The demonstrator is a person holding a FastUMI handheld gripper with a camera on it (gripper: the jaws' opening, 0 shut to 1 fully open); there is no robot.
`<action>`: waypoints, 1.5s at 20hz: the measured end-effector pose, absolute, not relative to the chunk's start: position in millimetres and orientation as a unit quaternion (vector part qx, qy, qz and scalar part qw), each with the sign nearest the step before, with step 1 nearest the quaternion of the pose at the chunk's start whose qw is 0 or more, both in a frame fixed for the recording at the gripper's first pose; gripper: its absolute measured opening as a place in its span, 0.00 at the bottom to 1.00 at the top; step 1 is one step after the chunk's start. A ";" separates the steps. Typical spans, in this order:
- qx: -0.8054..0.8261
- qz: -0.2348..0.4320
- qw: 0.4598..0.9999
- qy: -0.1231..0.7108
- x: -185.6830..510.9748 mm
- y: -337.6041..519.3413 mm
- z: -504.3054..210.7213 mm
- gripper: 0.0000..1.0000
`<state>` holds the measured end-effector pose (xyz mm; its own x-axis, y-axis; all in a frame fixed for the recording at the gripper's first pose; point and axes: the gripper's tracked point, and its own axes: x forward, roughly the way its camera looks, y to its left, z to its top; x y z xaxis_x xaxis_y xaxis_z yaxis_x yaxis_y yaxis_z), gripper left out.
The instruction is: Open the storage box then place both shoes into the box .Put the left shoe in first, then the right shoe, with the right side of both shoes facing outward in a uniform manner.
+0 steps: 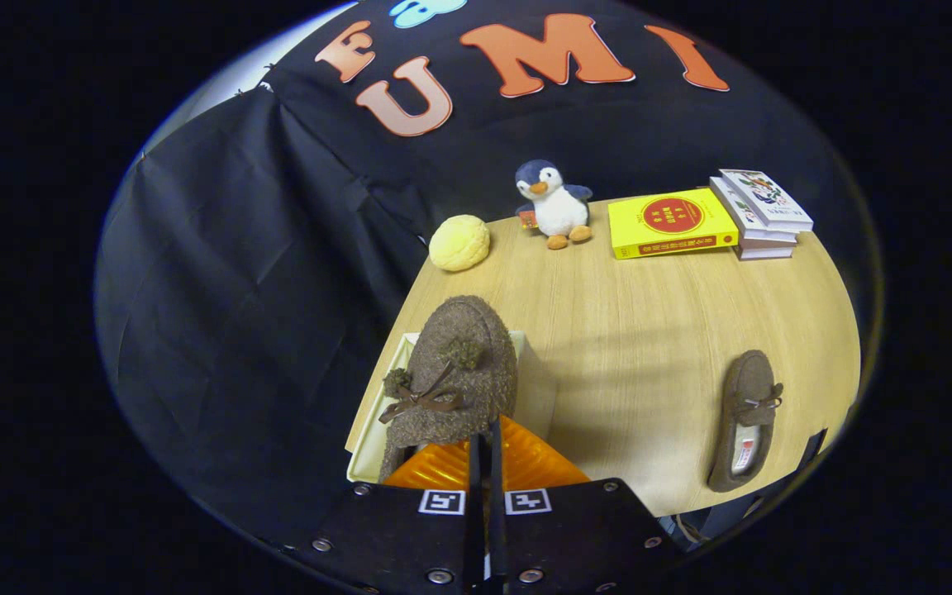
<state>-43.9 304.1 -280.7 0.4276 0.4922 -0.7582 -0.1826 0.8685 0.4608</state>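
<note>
- Brown fuzzy shoe (455,372) hangs just ahead of our tool (485,446), whose fingers pinch its heel edge, above the box (377,430).
- Second shoe (747,417) lies well apart on the surface (633,330).

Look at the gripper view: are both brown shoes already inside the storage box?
No. One shoe hangs from the closed fingers over the storage box, while the other shoe lies apart on the table.

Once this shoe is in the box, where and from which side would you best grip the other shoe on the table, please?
Probably the heel rim of the second shoe, from above at the near end: it lies flat, sole down, opening upward and toe pointing away. The gripper is shut on the first shoe.
</note>
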 end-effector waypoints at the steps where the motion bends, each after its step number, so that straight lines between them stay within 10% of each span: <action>1: 0.154 0.203 0.826 0.502 -46.6 315.5 -282.6 0.03; 21: 0.085 0.134 0.763 0.627 -68.1 431.1 -412.5 0.03; 30: 0.141 0.211 0.718 0.648 -91.0 451.6 -399.5 0.17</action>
<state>-91.0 451.6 -399.5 0.0721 0.4865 -0.8707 -0.1210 0.8708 0.4766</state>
